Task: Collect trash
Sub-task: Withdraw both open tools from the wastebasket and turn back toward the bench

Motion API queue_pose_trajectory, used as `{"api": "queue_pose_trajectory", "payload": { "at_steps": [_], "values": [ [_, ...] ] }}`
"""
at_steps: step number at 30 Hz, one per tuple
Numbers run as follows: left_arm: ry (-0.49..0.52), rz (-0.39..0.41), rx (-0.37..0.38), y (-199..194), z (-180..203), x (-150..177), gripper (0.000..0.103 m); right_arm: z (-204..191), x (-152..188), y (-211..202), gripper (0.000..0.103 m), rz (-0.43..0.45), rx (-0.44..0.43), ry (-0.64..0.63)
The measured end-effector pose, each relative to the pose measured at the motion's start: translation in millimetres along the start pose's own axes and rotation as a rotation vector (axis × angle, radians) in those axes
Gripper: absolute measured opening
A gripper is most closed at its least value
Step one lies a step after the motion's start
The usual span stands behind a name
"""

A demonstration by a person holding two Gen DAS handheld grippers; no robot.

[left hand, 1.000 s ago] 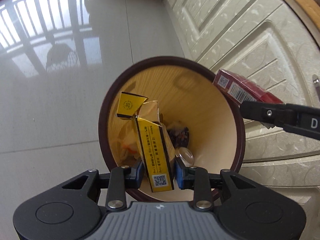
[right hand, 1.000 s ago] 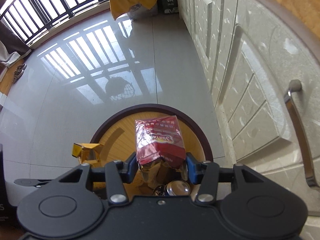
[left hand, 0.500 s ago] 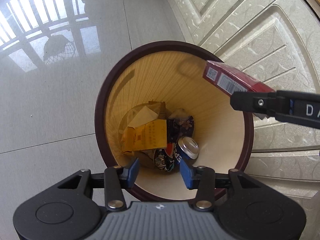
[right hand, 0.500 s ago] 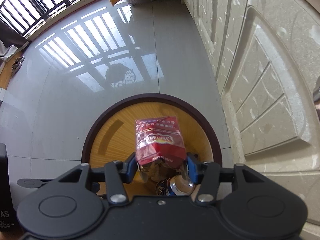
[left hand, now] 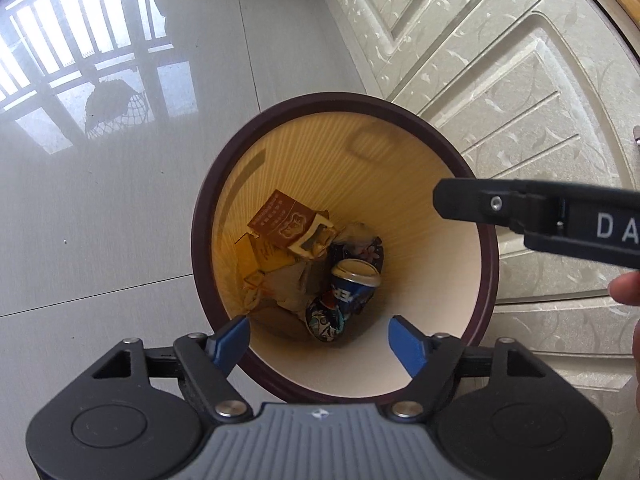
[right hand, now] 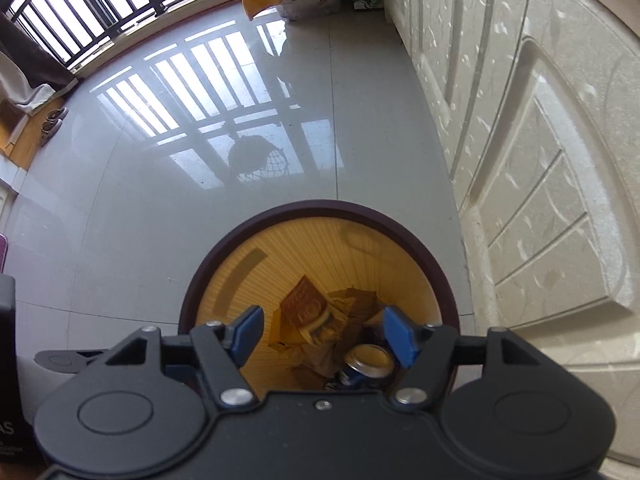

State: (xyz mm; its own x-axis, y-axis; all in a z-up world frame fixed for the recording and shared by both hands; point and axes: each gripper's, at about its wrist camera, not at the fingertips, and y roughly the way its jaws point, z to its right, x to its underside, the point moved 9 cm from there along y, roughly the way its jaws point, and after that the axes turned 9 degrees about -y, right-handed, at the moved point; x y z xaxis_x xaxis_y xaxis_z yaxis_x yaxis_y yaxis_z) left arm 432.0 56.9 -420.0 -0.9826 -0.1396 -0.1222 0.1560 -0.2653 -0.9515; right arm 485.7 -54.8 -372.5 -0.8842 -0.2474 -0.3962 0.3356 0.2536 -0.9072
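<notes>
A dark brown rim and a ribbed yellow inner wall are being shown on the bin [left hand: 472,216]. Blue is being shown on the can [left hand: 352,288], reddish brown on the box [left hand: 284,224], glossy grey on the floor [right hand: 200,200].

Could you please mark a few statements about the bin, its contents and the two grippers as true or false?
1. The left gripper is open and holds nothing. True.
2. The right gripper grips a red pack. False: it is open and empty; a reddish-brown pack lies in the bin.
3. A blue can lies among the trash in the bin. True.
4. The bin lies tipped on its side. False: it stands upright on the floor, its mouth facing up.
5. The bin stands beside a cream panelled cabinet. True.
</notes>
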Motion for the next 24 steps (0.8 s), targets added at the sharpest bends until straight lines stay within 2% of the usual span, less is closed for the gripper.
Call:
{"api": "queue_pose_trajectory", "payload": {
  "at_steps": [8, 14, 18, 24],
  "values": [
    [-0.003, 0.026, 0.003, -7, 1, 2, 0.093, 4, 13, 0, 0.069, -0.038, 0.051, -0.034],
    [-0.012, 0.043, -0.005, -11, 0, 6, 0.103, 4, 19, -6, 0.08, -0.036, 0.083, -0.068],
    [-0.027, 0.056, -0.01, -17, -5, 9, 0.103, 6, 23, -12, 0.095, -0.02, 0.103, -0.078],
    [-0.027, 0.088, -0.025, -24, -10, 15, 0.103, 9, 29, -22, 0.103, 0.004, 0.117, -0.086]
  ]
}}
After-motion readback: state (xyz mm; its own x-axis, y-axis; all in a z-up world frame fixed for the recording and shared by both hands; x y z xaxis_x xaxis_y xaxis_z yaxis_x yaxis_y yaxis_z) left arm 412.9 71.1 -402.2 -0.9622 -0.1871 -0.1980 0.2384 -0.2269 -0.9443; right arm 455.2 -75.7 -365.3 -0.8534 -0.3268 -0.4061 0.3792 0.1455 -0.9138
